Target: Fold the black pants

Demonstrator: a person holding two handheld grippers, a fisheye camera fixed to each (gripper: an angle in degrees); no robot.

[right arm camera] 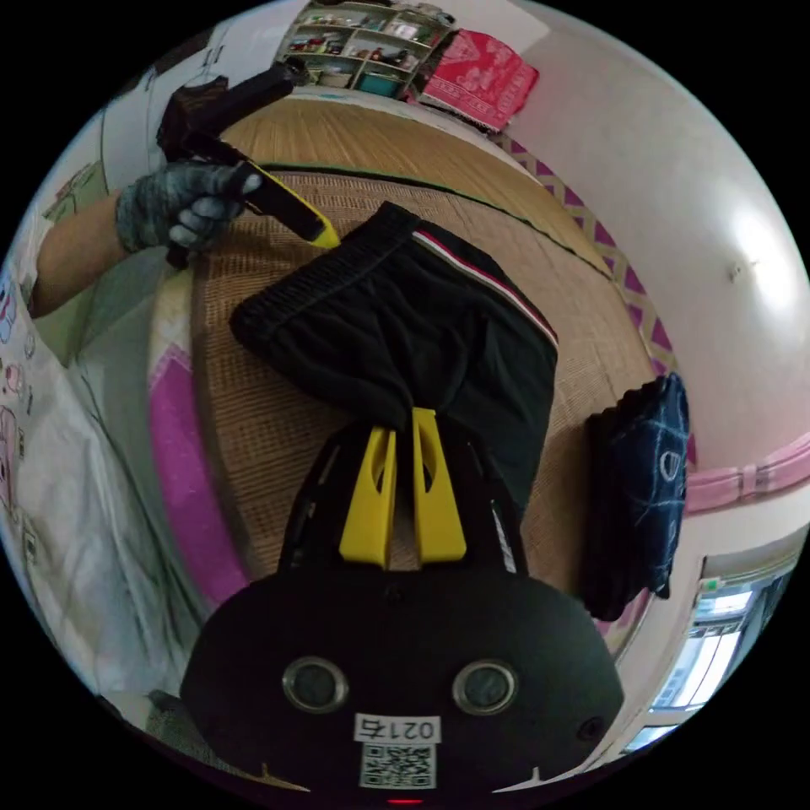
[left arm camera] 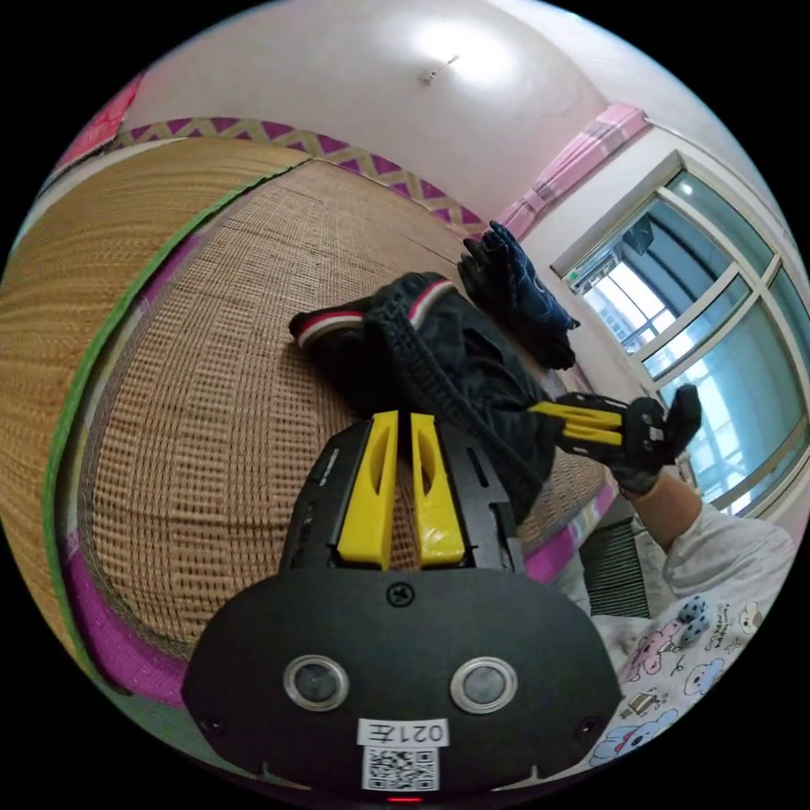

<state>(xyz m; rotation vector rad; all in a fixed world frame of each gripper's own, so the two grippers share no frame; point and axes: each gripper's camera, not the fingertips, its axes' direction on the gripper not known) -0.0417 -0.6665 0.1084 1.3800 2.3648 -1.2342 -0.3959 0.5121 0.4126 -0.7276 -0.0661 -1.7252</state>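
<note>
Both grippers' yellow fingers (left arm camera: 396, 439) pinch the black pants (right arm camera: 396, 337), bunched on the woven mat (left arm camera: 211, 422), bare to its green edge. Right gripper view adds a folded navy garment (right arm camera: 637, 498) beside them.

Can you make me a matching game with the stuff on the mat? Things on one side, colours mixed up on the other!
Things:
1. pants
2. folded cloth
3. mat
4. curtain

Colours:
A. pink
B. black with a red and white stripe
C. straw brown
D. dark blue

Pairs: 1-B, 2-D, 3-C, 4-A
</note>
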